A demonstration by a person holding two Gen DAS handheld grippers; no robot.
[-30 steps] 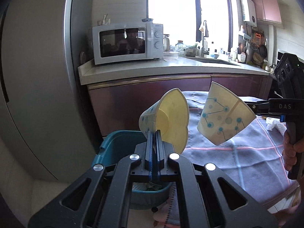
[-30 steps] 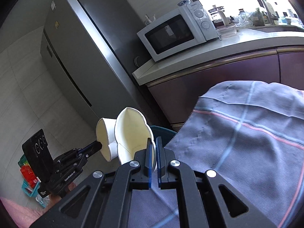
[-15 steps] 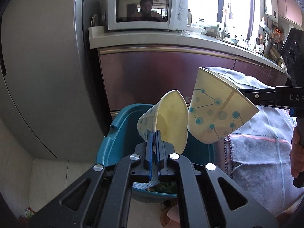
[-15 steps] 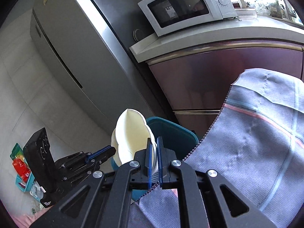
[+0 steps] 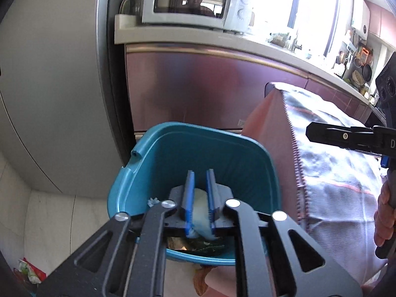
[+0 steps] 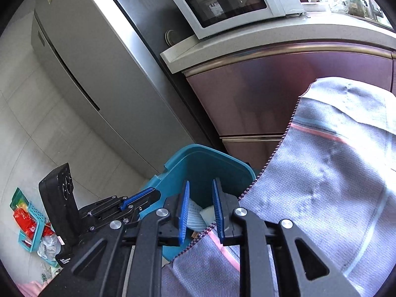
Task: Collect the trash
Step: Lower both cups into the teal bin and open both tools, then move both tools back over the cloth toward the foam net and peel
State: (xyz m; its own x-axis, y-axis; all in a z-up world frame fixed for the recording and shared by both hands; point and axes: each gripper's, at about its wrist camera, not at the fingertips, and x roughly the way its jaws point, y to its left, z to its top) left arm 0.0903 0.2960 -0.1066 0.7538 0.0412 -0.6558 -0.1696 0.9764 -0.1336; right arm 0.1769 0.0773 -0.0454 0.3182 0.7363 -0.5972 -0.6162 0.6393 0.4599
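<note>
the left tool (image 5: pixel 200 193) hangs over the open mouth of a teal plastic trash bin (image 5: pixel 173 143) at lower centre of its view, blue ribbed pads apart and still spreading, nothing pressed between them. seen through the gap, pale paper cups (image 5: pixel 200 220) lie in the bin on darker scraps; which way they point i cannot tell. the right tool (image 6: pixel 201 208) sits at lower centre of its own view over the same bin (image 6: pixel 198 163), jaws likewise opening with nothing held, a pale cup (image 6: pixel 206 214) and a ribbed pale piece showing below between the pads. in the right view the left tool (image 6: pixel 138 199) reaches in from the lower left. the bin is rounded-square, smooth-walled, mouth up. to its right a grey woven cloth with pink and blue stripes (image 5: pixel 334 173) drapes over the tabletop edge, its serrated hem just beside the bin rim. behind stand glossy maroon cabinet fronts (image 5: pixel 198 86), a pale stone counter carrying a white microwave (image 5: pixel 193 2), and a tall brushed-steel fridge (image 6: pixel 99 57) on the left. a small teal basket with red packets (image 6: pixel 29 222) sits on the tiled floor at the lower left of the right view.
</note>
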